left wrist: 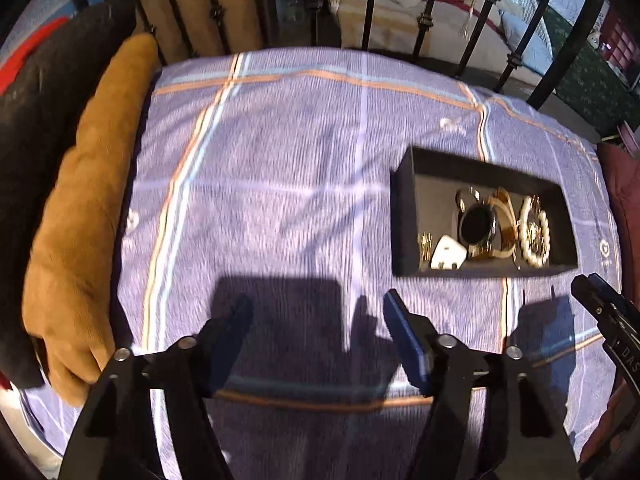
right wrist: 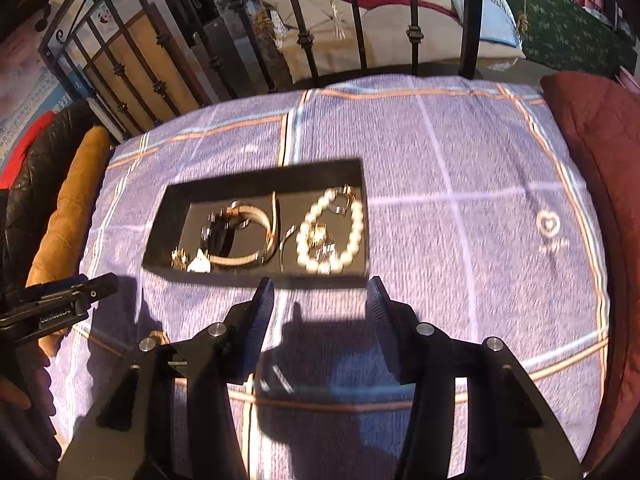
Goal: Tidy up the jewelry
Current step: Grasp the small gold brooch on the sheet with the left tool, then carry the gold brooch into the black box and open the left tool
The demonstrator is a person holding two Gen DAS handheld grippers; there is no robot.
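Observation:
A black open box [left wrist: 404, 216] [right wrist: 160, 220] lies on the purple plaid cloth [left wrist: 280, 184] [right wrist: 460, 200]. In it are a black-faced watch with a gold strap [left wrist: 478, 226] [right wrist: 224, 236], a pearl bracelet [left wrist: 534, 232] [right wrist: 332, 232], small gold pieces [left wrist: 425, 246] [right wrist: 180, 258] and a white piece [left wrist: 448, 256] [right wrist: 200, 266]. My left gripper [left wrist: 318, 312] is open and empty, left of and nearer than the box. My right gripper [right wrist: 320, 292] is open and empty just in front of the box; its tip shows in the left wrist view [left wrist: 596, 300]. The left gripper's tip shows in the right wrist view [right wrist: 72, 292].
A tan cushion [left wrist: 88, 208] [right wrist: 68, 208] and dark jacket [left wrist: 36, 120] lie along the left side. A dark red cushion [right wrist: 600, 152] lies on the right. A black metal railing [left wrist: 424, 20] [right wrist: 356, 16] stands behind the cloth.

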